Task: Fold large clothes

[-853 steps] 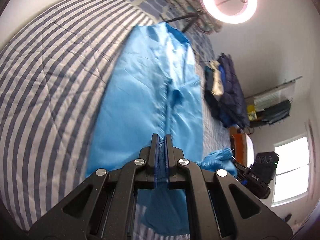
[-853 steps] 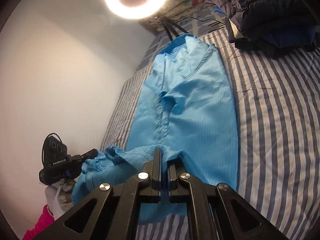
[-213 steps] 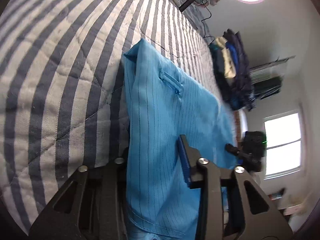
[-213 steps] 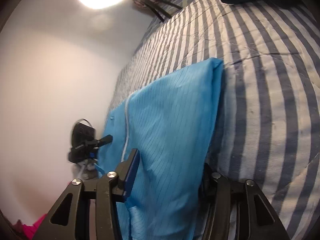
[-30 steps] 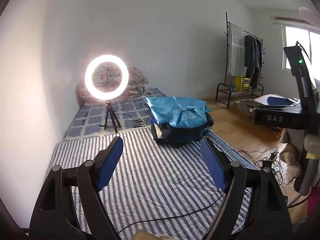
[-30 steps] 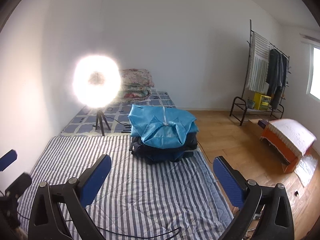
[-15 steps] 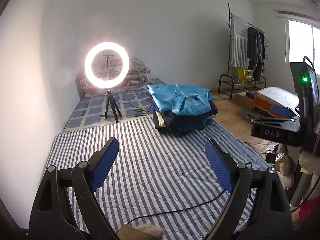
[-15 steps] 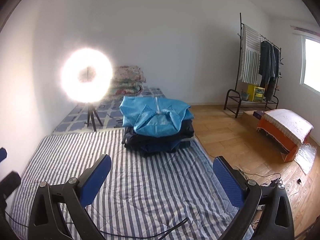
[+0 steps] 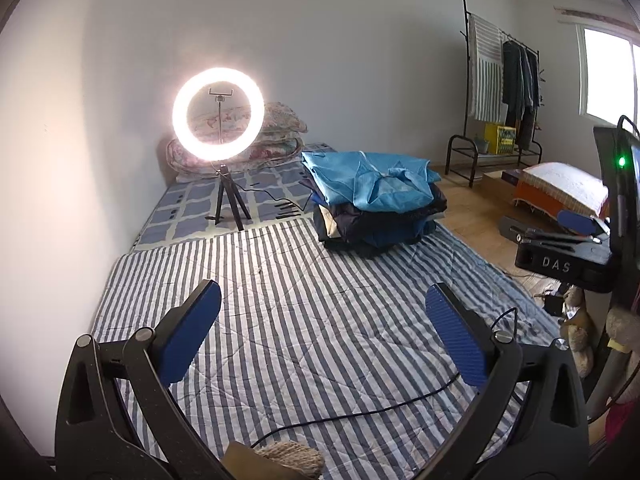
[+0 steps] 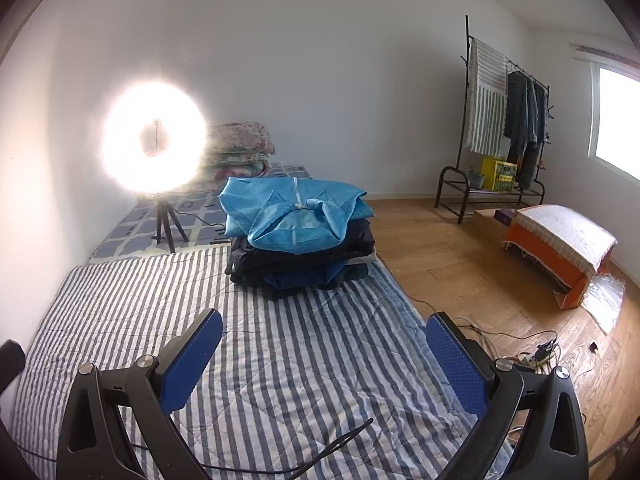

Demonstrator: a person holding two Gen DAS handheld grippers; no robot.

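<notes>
Left tongs (image 9: 323, 334) and right tongs (image 10: 325, 354) both wide apart, empty; left just opened wider. Folded blue garment (image 10: 294, 214) tops dark clothes pile (image 10: 300, 266), far centre-right on striped mattress (image 10: 280, 360), well apart; right tongs look nearer.

The folded blue garment (image 10: 294, 216) is lying atop a dark clothes pile (image 10: 300, 264) on the striped quilt (image 10: 120, 300); the right gripper (image 10: 324, 354) is hovering with jaws wide apart.
</notes>
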